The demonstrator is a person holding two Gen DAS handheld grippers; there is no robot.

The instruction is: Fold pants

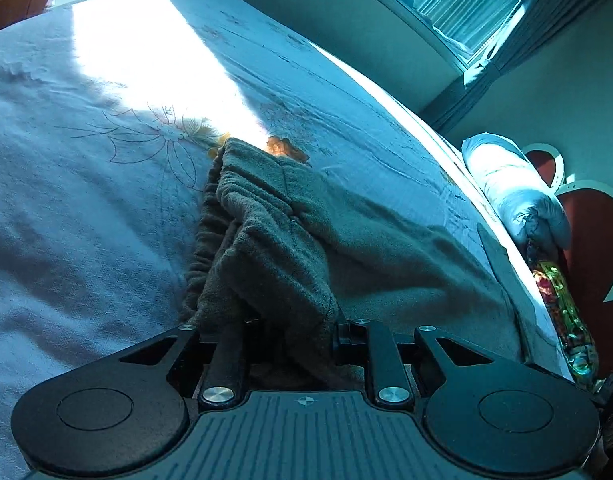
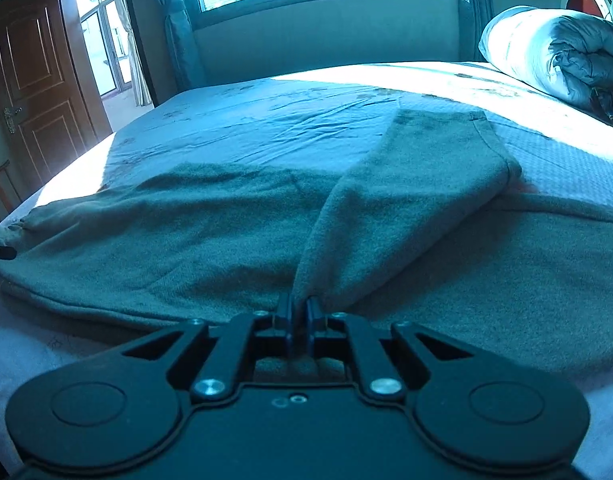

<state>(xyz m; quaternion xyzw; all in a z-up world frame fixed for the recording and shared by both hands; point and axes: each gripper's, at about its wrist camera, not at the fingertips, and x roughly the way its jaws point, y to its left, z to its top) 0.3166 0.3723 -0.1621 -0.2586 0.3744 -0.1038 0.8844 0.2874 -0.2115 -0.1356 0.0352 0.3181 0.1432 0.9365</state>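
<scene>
In the left wrist view, bunched fleece of the pants drapes over the left gripper, hiding its fingertips and the gap between them, so the width of the jaws cannot be read. A shiny multicoloured packet past the bed edge is half hidden and too blurred to identify. Sun glare bleaches a strip of the bedsheet, erasing its print.

In the right wrist view, the right gripper has its fingertips buried in the cloth. The waistband end runs off the left edge, and the rolled quilt is cut by the right edge.
</scene>
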